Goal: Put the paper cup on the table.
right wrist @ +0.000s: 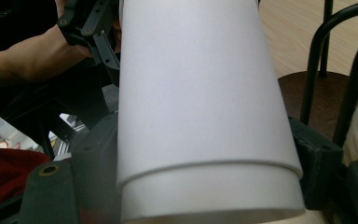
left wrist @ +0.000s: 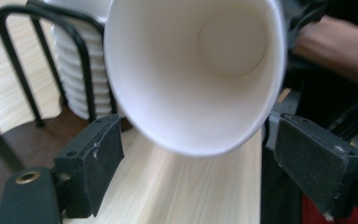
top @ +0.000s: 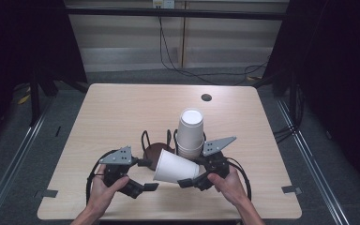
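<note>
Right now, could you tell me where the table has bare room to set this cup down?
The far half of the table, between the small dark hole and the far-left corner, is bare. So are the left and right edges. The near middle is crowded: cup stack in its wire rack, the held cup, both grippers.

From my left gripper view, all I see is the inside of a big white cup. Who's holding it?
Observer: The right gripper holds the cup by its base end, tipped on its side over the table.
Operator: Is my left gripper touching it?
Observer: No. The left gripper is open, its jaws standing wide below the cup's rim.
Operator: What are those white rings behind the black wire?
Observer: A stack of cups, upside down in a black wire holder with a brown base.
</note>
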`<move>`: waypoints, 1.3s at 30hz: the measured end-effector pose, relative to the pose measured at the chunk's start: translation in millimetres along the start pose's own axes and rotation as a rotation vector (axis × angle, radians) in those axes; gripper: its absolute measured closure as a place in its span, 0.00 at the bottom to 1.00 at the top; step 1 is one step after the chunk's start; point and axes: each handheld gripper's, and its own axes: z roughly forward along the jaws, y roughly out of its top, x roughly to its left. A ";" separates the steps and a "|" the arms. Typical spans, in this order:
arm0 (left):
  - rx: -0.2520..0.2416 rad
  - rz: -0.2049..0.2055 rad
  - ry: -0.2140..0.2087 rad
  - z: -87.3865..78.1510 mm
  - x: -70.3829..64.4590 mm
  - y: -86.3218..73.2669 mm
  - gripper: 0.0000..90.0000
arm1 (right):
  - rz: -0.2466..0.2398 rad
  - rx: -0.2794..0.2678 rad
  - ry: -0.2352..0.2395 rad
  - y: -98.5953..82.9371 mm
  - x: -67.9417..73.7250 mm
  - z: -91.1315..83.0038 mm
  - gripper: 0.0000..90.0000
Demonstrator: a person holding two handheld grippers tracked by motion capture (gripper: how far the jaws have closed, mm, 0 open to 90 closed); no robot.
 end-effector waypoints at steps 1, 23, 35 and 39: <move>-0.009 0.001 0.005 -0.1 -0.3 0.9 0.17 | -0.003 0.000 0.002 0.3 0.8 0.6 0.27; -0.080 -0.027 -0.010 6.5 2.0 4.3 0.00 | -0.032 0.012 0.046 5.4 7.7 9.5 0.27; -0.102 -0.018 -0.070 17.2 -0.7 5.5 0.04 | -0.049 0.039 0.059 6.4 10.1 12.7 0.27; -0.105 -0.027 -0.089 19.2 1.1 5.1 0.05 | -0.053 0.040 0.059 6.7 10.9 13.8 0.27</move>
